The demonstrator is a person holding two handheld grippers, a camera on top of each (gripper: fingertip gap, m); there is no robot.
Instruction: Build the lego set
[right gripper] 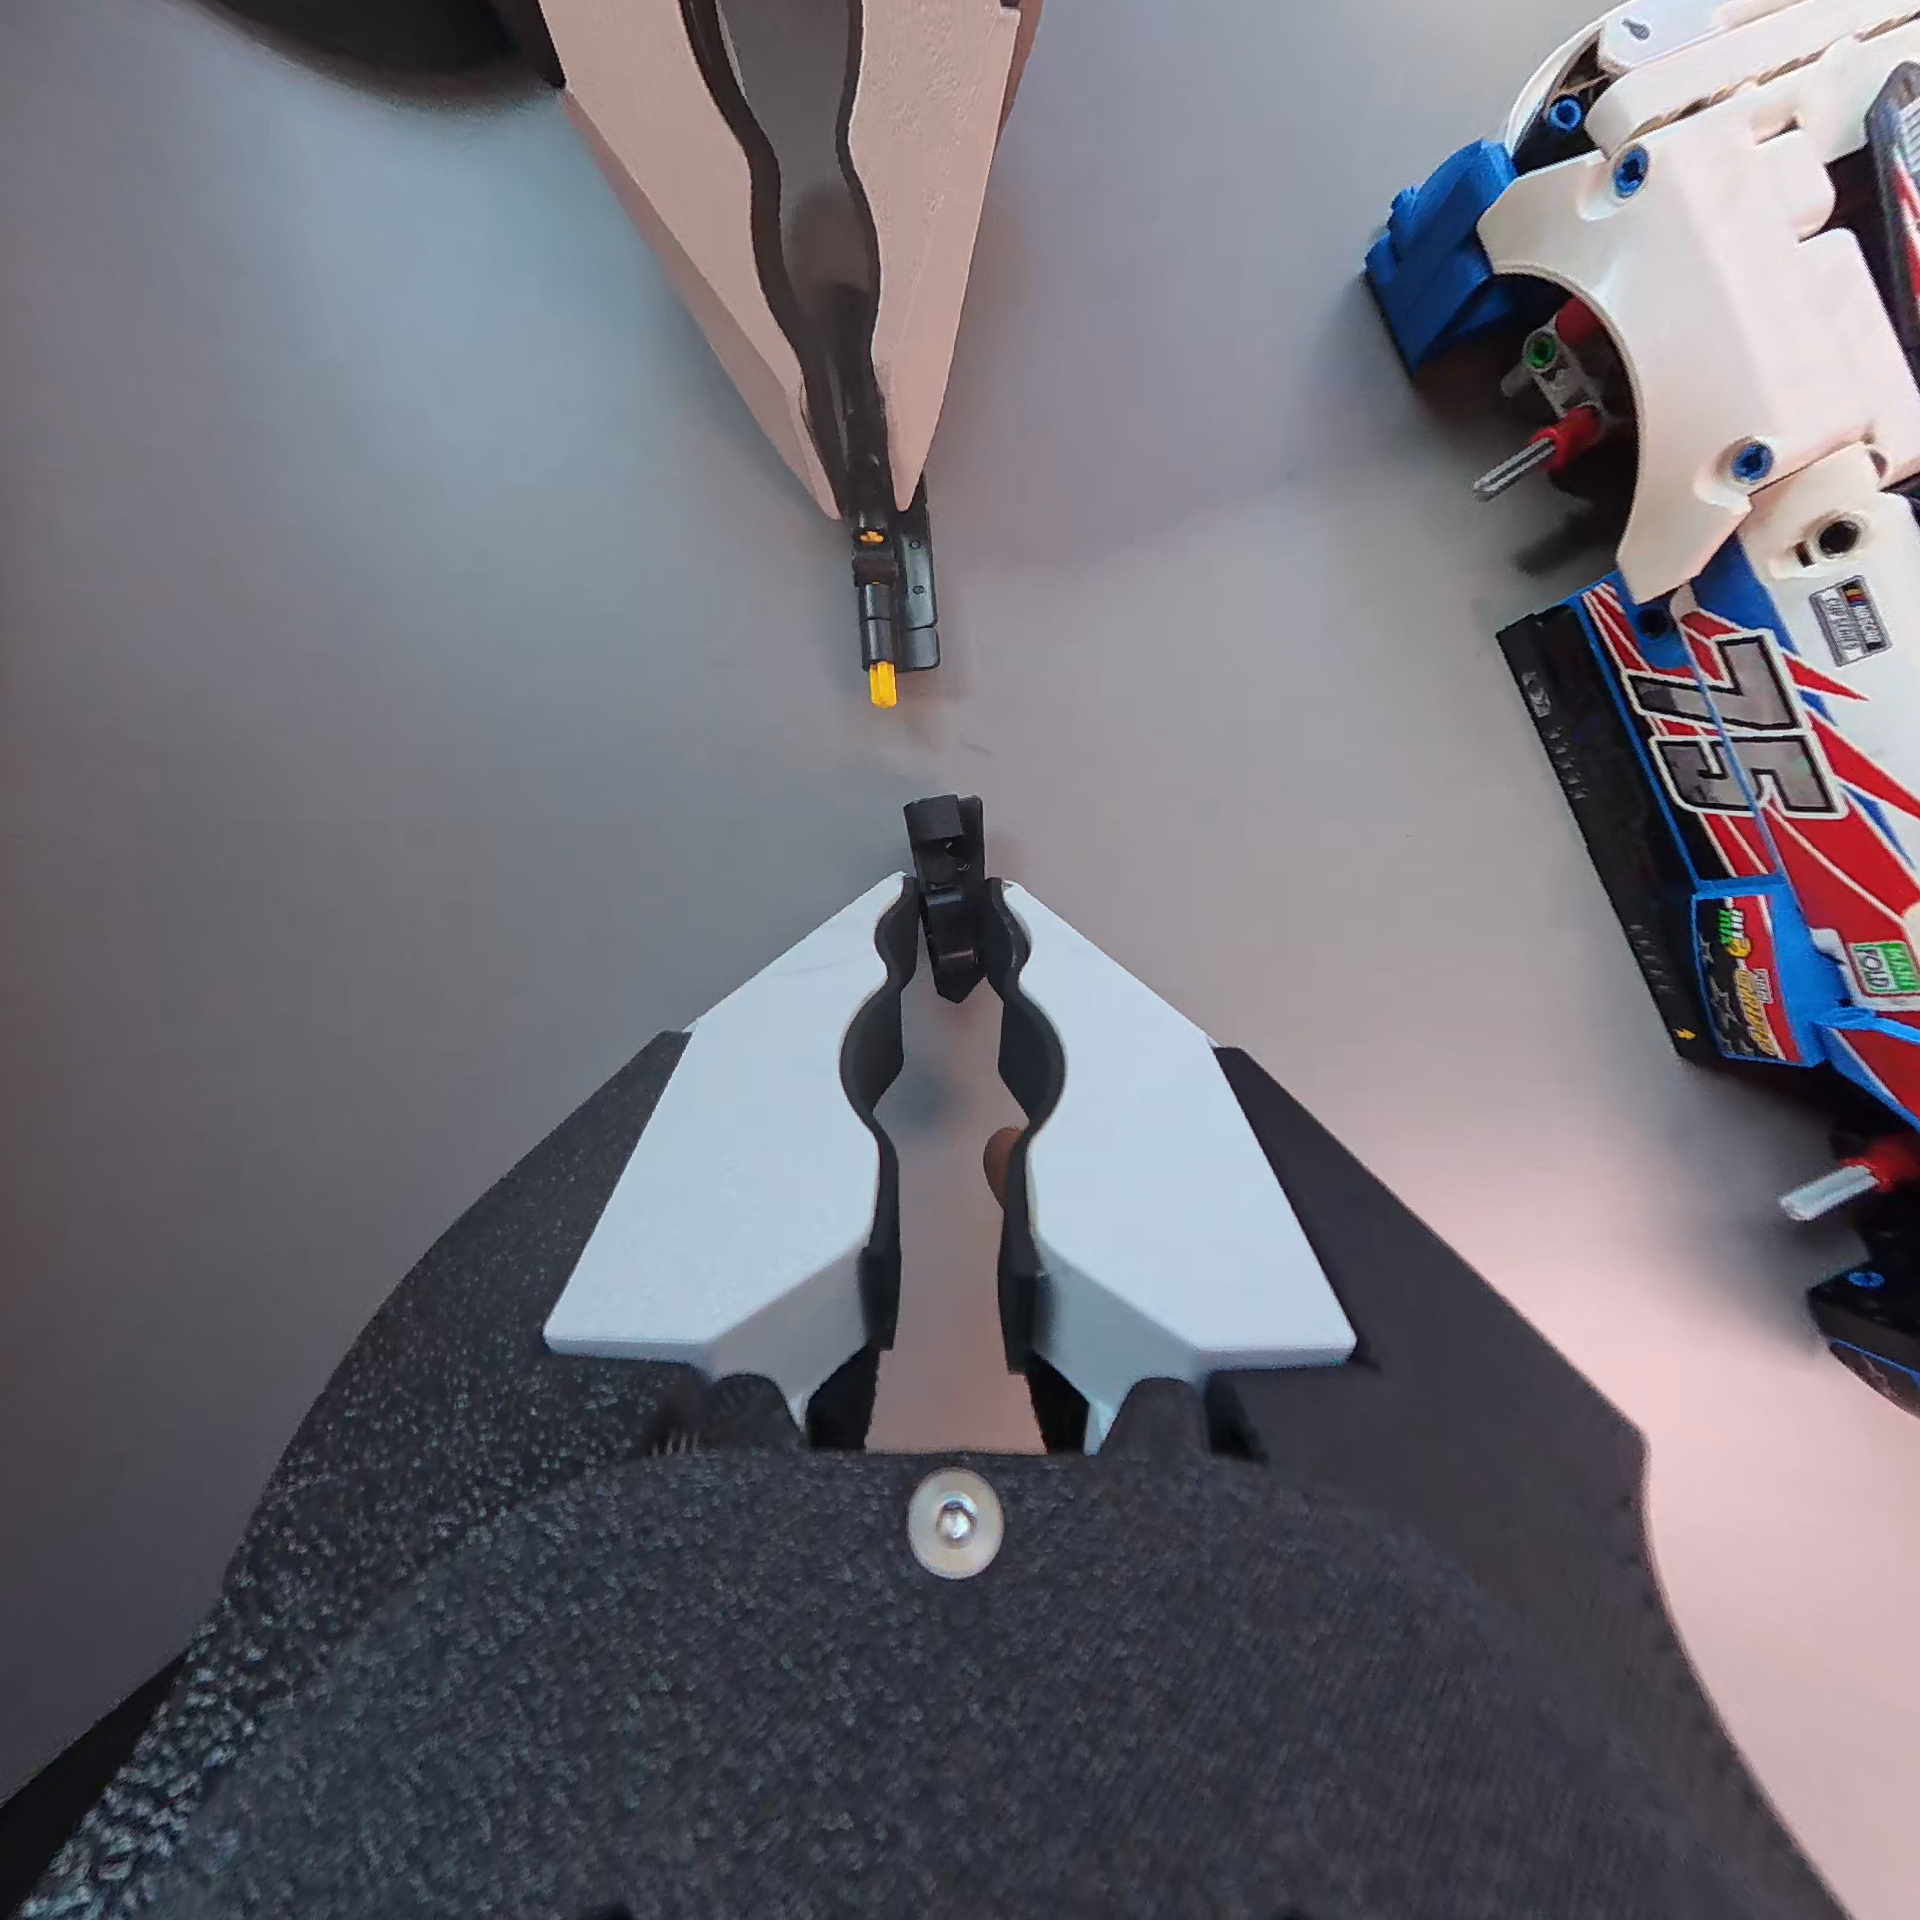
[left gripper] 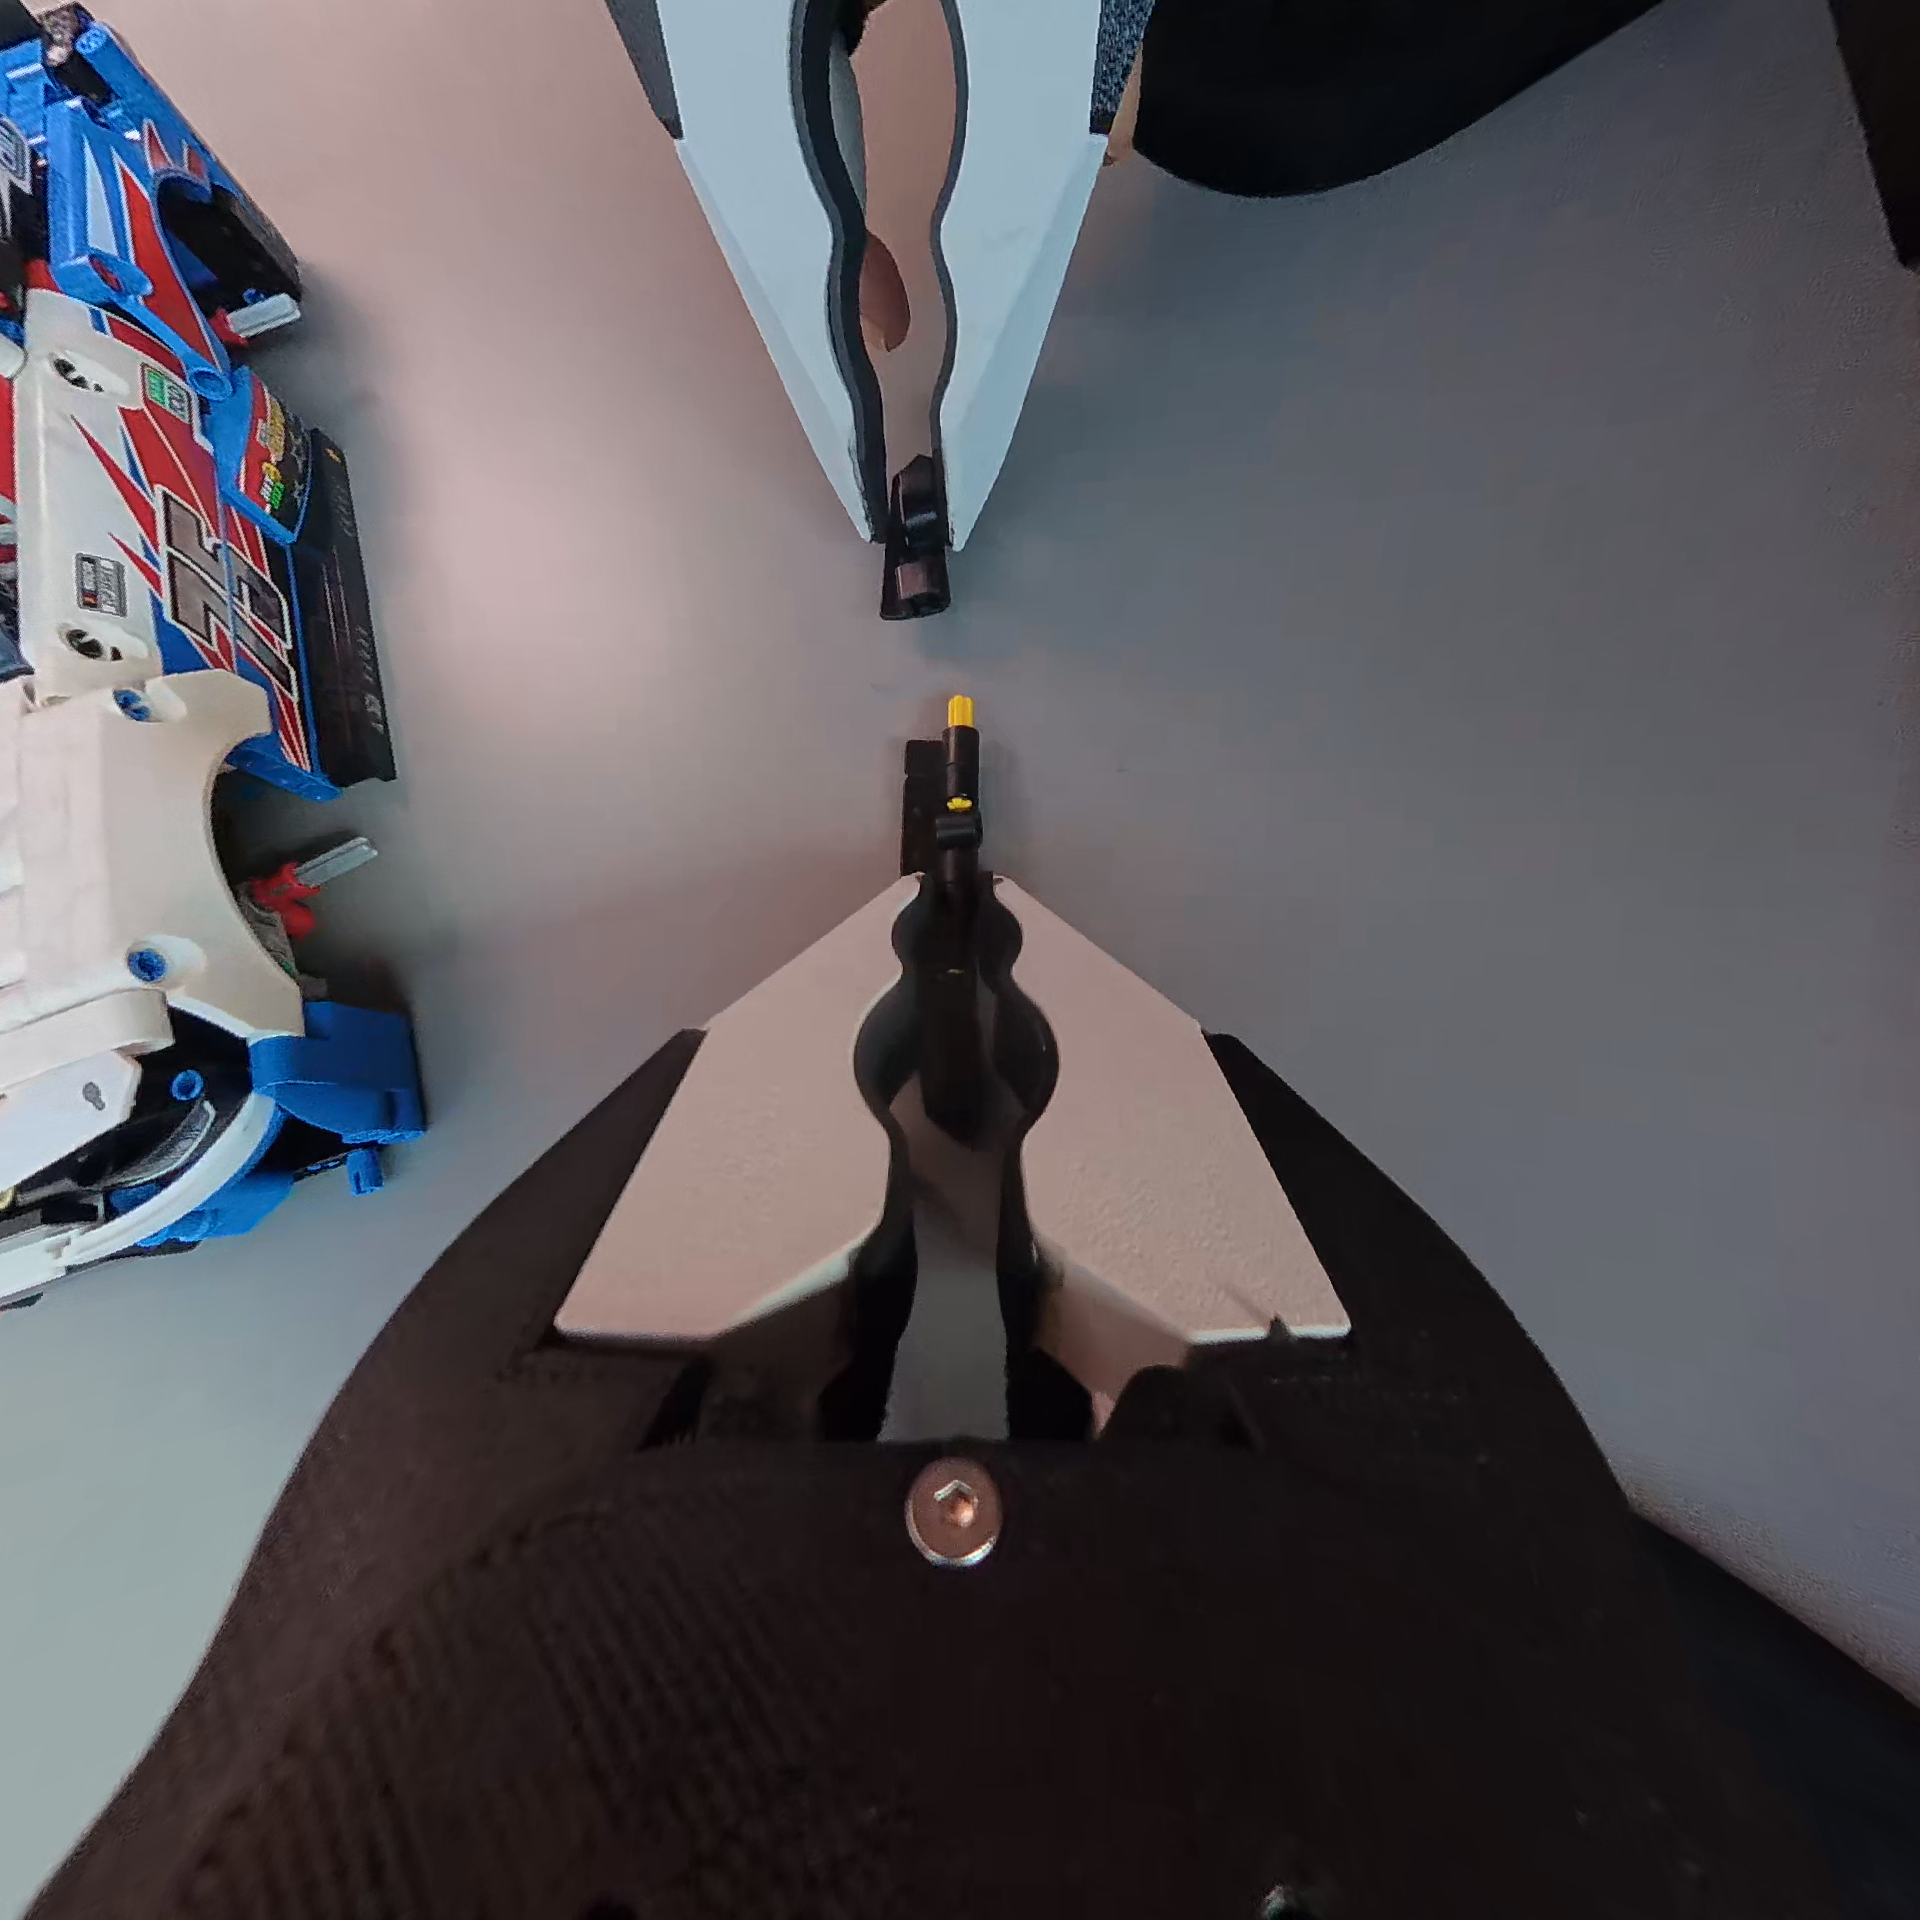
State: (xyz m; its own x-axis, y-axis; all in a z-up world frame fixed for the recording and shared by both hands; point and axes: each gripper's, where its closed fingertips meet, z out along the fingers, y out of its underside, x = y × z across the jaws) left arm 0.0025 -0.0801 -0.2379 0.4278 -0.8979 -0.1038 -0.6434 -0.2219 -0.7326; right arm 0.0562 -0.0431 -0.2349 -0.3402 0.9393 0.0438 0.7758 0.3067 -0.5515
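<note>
Car model [left gripper: 156,665] cut off at frame edge, left gripper [left gripper: 951,883] jaws pinching yellow-tipped black assembly [left gripper: 951,790], right gripper [right gripper: 951,883] jaws pinching black connector [right gripper: 945,842].

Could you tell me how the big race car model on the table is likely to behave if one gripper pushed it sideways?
The race car model would probably slide rather than roll: its axles stick out bare, with no wheels visible. It looks bulky, so likely heavy for a fingertip push. Small parts, like the red connectors, might pop loose.
</note>
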